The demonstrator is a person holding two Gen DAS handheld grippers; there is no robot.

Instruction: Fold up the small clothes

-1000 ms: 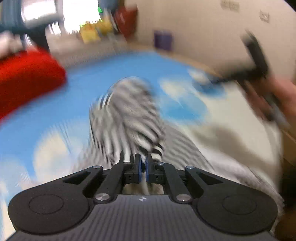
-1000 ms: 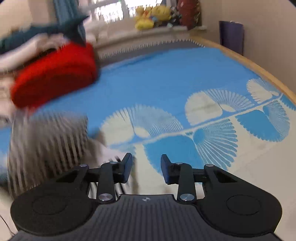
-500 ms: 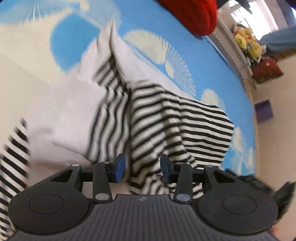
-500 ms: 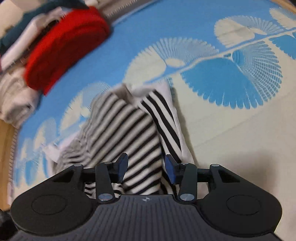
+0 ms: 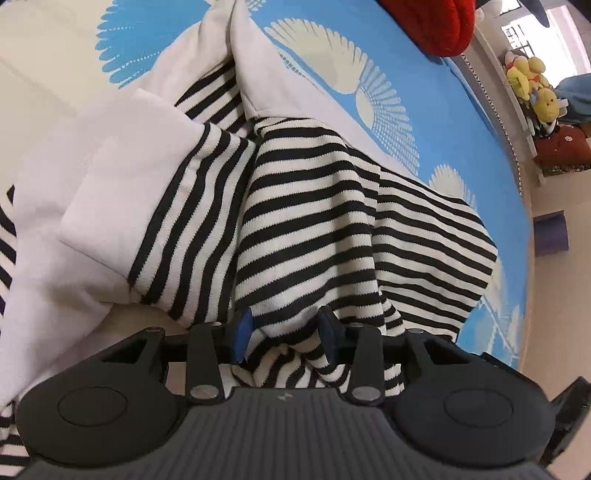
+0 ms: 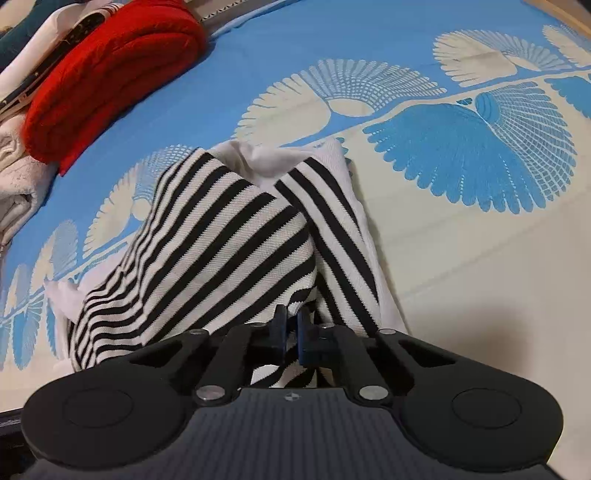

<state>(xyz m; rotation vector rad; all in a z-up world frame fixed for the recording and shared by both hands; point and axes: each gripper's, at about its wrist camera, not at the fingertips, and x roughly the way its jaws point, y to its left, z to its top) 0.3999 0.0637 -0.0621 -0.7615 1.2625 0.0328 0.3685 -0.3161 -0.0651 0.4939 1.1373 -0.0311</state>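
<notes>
- Blue-and-cream patterned bedspread (image 6: pixel 461 258) lay under a rumpled striped garment (image 5: pixel 314 229), which stretched away ahead of both tongs.
- Right gripper (image 6: pixel 290 328) had just clamped its near hem.
- Left gripper (image 5: pixel 286 334) straddled a hem fold, slightly narrowed, not yet pinching.

Your right tongs (image 6: pixel 291 325) have just snapped closed on the striped garment's (image 6: pixel 229 236) edge; your left tongs (image 5: pixel 285 334) eased slightly narrower, fabric bunched between them.

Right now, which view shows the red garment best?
The right wrist view: the folded red garment lies almost whole at upper left. The left wrist view catches only its lower edge at the top.
</notes>
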